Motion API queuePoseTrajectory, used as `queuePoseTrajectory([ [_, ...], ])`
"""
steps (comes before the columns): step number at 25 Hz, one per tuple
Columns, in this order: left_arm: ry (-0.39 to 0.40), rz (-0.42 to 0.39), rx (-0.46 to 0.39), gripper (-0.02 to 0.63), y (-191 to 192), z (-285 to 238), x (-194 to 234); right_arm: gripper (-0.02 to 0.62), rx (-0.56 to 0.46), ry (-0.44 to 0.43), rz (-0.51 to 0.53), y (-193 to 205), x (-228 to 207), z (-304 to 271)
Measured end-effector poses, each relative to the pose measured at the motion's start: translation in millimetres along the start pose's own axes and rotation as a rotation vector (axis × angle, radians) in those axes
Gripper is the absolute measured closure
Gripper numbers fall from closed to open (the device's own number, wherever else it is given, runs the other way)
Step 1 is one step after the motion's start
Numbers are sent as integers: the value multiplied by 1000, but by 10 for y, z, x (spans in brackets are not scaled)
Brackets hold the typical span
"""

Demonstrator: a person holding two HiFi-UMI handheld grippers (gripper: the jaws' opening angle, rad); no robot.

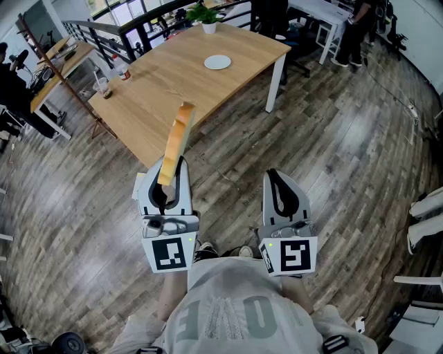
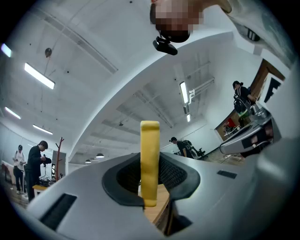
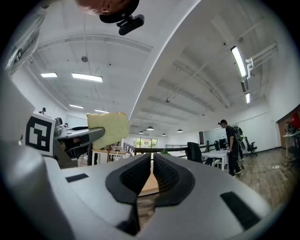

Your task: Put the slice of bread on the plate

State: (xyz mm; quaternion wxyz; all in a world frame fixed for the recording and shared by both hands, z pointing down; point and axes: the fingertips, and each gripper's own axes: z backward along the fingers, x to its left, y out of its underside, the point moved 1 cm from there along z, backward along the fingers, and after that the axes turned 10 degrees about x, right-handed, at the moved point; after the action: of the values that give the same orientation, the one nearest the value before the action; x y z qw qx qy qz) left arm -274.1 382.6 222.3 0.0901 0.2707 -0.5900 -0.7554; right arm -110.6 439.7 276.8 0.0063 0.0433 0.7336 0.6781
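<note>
A slice of bread [image 1: 176,140] stands on edge, pinched at its lower end by my left gripper [image 1: 168,181], which is shut on it and held over the floor short of the table. In the left gripper view the bread's yellow crust [image 2: 150,159] rises between the dark pads [image 2: 177,176]. My right gripper [image 1: 280,191] is beside it, shut and holding nothing. From the right gripper view [image 3: 152,176] the bread [image 3: 108,129] shows at the left. A small white plate [image 1: 217,62] lies far ahead on the wooden table [image 1: 173,90].
A potted plant [image 1: 208,21] stands at the table's far edge, and two cups [image 1: 104,87] sit near its left corner. A black railing [image 1: 138,28] runs behind. People stand at desks at the back right [image 1: 356,28]. White chairs [image 1: 426,207] are at the right.
</note>
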Motion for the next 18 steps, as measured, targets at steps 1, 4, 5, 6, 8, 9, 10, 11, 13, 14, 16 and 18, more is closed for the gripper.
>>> queuePoseTrajectory([
  [1, -1, 28, -15, 514, -27, 11, 11, 565, -3, -8, -8, -1, -4, -3],
  [4, -16, 69, -37, 514, -77, 59, 33, 565, -13, -18, -14, -11, -19, 13],
  [5, -28, 64, -30, 514, -74, 86, 34, 565, -18, -19, -8, -21, -21, 33],
  [6, -41, 57, -24, 514, -71, 121, 39, 565, -25, -21, 0, -32, -18, 61],
  [8, -70, 64, -26, 514, -72, 203, 61, 565, -39, -33, 16, -53, -7, 127],
  [9, -82, 75, -28, 514, -71, 243, 70, 565, -45, -39, 21, -60, -6, 158],
  [10, -92, 85, -29, 514, -69, 276, 74, 565, -47, -44, 24, -63, -12, 183],
  [11, -99, 90, -28, 514, -71, 303, 73, 565, -47, -47, 25, -61, -22, 200],
  [13, -112, 92, -27, 514, -85, 340, 68, 565, -46, -53, 20, -59, -47, 217],
  [14, -117, 92, -27, 514, -98, 353, 64, 565, -47, -58, 17, -61, -58, 222],
  [16, -125, 90, -29, 514, -126, 381, 48, 565, -50, -70, 10, -66, -78, 236],
  [18, -130, 82, -25, 514, -136, 421, 13, 565, -48, -82, 2, -39, -99, 251],
])
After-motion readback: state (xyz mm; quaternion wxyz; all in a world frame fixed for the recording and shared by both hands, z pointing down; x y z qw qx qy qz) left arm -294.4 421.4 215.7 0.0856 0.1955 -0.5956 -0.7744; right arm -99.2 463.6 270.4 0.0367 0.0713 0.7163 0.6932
